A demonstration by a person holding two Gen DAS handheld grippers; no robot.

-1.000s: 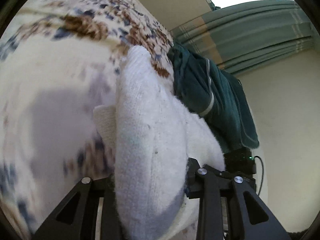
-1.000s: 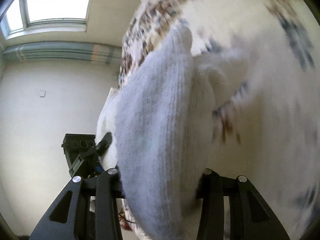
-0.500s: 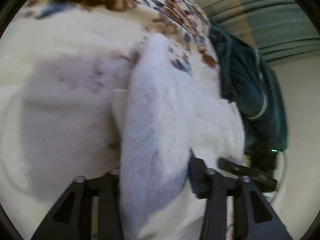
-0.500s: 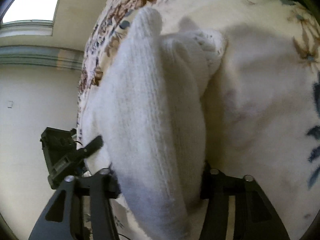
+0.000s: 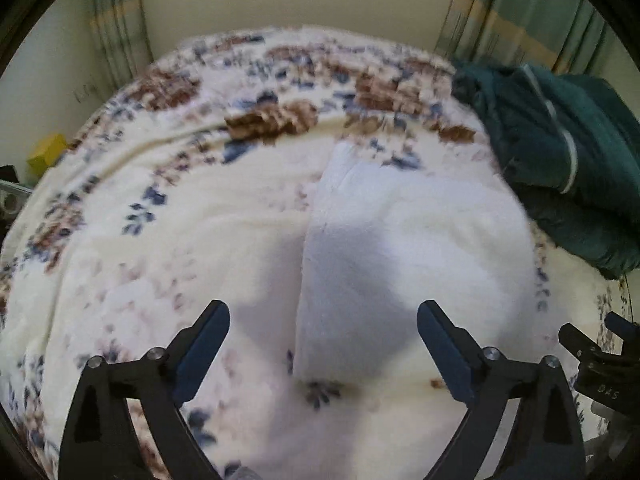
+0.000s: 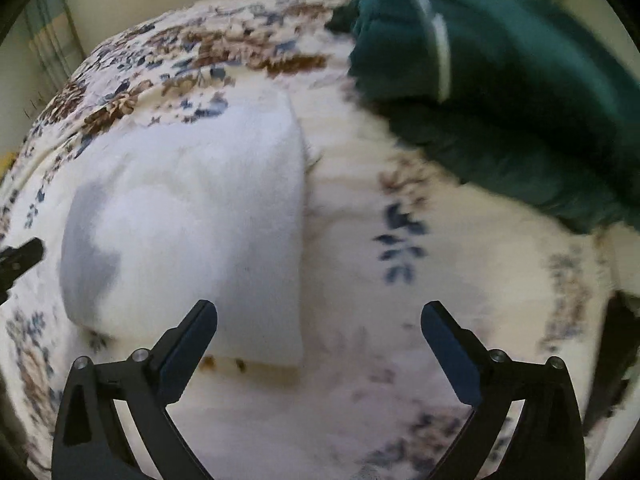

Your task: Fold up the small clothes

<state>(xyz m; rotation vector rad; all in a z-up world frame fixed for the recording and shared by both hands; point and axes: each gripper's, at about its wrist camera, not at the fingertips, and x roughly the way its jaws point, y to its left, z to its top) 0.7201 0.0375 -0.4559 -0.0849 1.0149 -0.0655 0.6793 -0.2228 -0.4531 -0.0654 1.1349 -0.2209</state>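
— Two claws, both mine, and both spreading wide right now. My left claw has its jaws opening with nothing pinched; the white knitted garment lies flat on the bed under it, its left edge running down between the fingers.

— And your right claw?

— My right claw is opening too, bare between the fingers. There the white garment sits toward ten o'clock, its near right corner just behind my left finger.

— What crowds it?

— A dark green garment with a pale stripe, heaped at two o'clock on the floral blanket, close to the white piece's far right side. Nothing lies on top of the white piece.

— What does one camera catch that the other misses?

— The left one shows a yellow block at nine o'clock off the bed's edge, green curtains behind, and my other black tool at four o'clock. The right one shows the green heap much larger.

— Any writing?

— Pale letters on that black tool, too blurred to read.
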